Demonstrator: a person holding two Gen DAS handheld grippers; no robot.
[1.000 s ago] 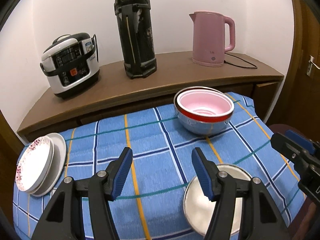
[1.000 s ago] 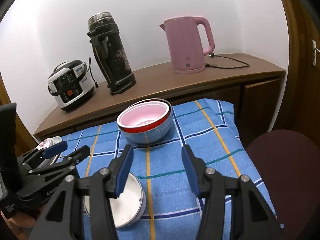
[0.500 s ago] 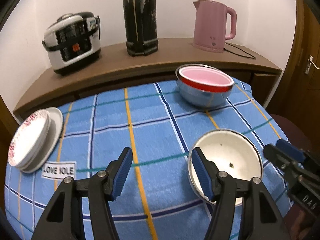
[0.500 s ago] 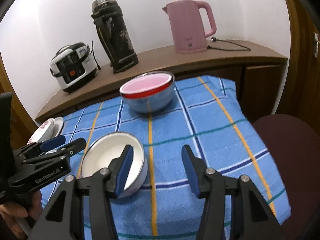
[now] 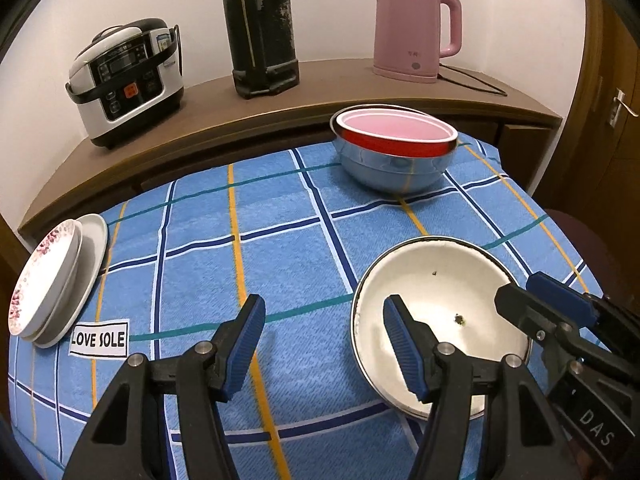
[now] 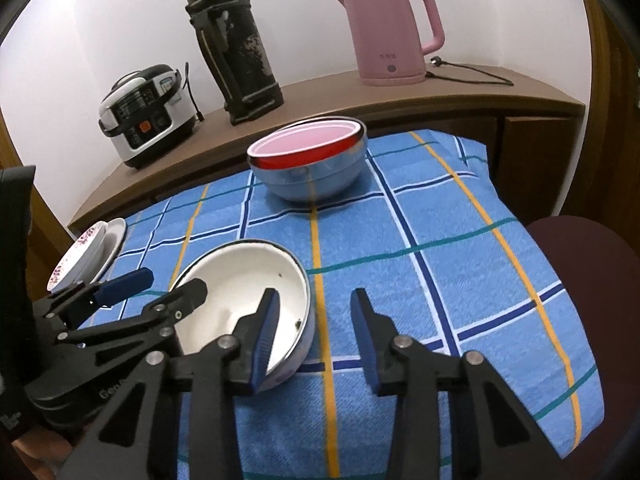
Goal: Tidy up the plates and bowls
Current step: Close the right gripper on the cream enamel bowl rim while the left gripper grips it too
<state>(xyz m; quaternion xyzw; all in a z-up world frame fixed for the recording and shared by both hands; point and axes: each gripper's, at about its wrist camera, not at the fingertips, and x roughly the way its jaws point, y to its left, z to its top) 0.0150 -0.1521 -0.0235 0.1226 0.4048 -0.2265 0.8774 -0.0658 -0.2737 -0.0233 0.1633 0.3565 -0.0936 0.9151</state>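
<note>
The white bowl (image 5: 436,312) sits on the near right part of the desk (image 5: 280,248), on the blue checked cloth. It is empty but for a few dark specks.

The right gripper (image 6: 314,330) is wide and holds nothing. One of its fingers (image 6: 266,328) looks to be inside the bowl and the other outside, so the rim lies between them. I think the step now is to pinch that rim. A good way would be to close slowly on the wall of the bowl, squeeze firmly, and lift it straight up so it does not tip or slide on the cloth.

The left gripper (image 5: 324,344) is wide too, holds nothing, and is just left of the bowl.

Far across the desk is the steel bowl (image 5: 394,168) with the red bowl (image 5: 396,134) inside it. The white bowl may go in there. At the far left edge lies the stack of plates (image 5: 52,276).
</note>
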